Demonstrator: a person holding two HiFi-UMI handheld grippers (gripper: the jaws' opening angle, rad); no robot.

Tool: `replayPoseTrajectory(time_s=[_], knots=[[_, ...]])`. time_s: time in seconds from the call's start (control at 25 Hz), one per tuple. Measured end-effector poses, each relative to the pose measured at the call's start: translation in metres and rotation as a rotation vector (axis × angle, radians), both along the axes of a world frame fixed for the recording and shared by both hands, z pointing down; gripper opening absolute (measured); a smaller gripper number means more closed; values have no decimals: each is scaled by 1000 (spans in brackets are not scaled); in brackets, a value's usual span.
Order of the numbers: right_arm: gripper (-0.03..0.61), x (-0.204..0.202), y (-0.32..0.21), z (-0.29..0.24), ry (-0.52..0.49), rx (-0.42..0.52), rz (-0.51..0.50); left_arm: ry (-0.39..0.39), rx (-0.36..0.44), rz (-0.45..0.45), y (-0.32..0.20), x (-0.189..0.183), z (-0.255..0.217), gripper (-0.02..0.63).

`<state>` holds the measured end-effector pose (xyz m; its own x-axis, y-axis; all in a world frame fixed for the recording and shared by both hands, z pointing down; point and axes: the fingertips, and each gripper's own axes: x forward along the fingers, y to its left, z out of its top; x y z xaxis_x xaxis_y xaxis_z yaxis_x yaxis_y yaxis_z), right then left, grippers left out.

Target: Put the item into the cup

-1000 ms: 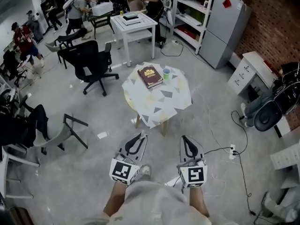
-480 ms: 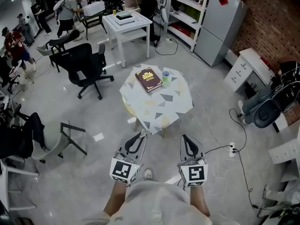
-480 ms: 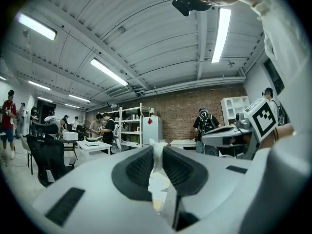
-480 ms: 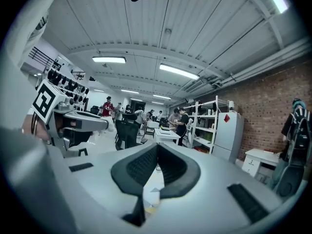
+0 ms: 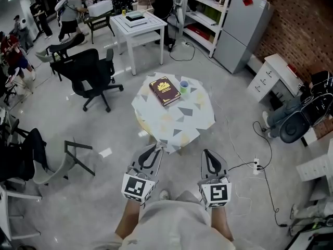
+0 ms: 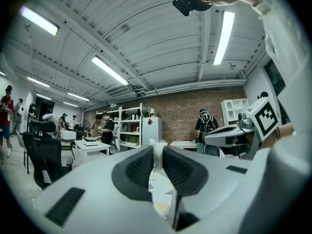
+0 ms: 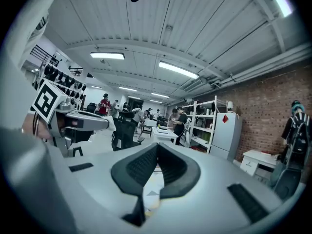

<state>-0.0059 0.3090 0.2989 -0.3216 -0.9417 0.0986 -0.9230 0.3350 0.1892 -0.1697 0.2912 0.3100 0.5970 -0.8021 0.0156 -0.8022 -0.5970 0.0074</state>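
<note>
- Pinching a small white crumpled item [image 6: 157,153], seemingly paper or tissue, the left gripper [image 5: 155,150] has its dark ribbed pads closed narrowly on it. The item juts just past the fingertips, well short of the table.
- Small green cup [image 5: 184,86]: upright near the far edge of the round table, just right of a brown hardcover book [image 5: 165,90]. Whether the two touch cannot be told.
- Right gripper [image 5: 207,153]: jaws pressed together with nothing between them, held level beside the left one.
- Step in hand, as judged: the approach. Doing it well means a firm pinch, a reach past the near edge and over the book, and the item centred above the cup's mouth. Release should come only once low, since the item looks light and could drift or catch on the rim.
- Round table [image 5: 179,123]: covered with a white cloth printed with grey triangles, overhanging its edges.
- Room: glossy grey floor [image 5: 114,124], black office chair [image 5: 88,72], white square table [image 5: 141,25], grey refrigerator [image 5: 242,27], brick wall [image 5: 307,20]. People are at work at the far end.
</note>
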Motion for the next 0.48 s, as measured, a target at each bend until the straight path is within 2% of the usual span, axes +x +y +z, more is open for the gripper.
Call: replayPoseTrajectory(time_s=[0.24,0.48], knots=[[8,7,-15,12,-1,-29,34,-2,-6,5,-18,1,2,64],[8,8,-35,16,-12,-24,15,-16,-14,-3,-35,3,6,64]])
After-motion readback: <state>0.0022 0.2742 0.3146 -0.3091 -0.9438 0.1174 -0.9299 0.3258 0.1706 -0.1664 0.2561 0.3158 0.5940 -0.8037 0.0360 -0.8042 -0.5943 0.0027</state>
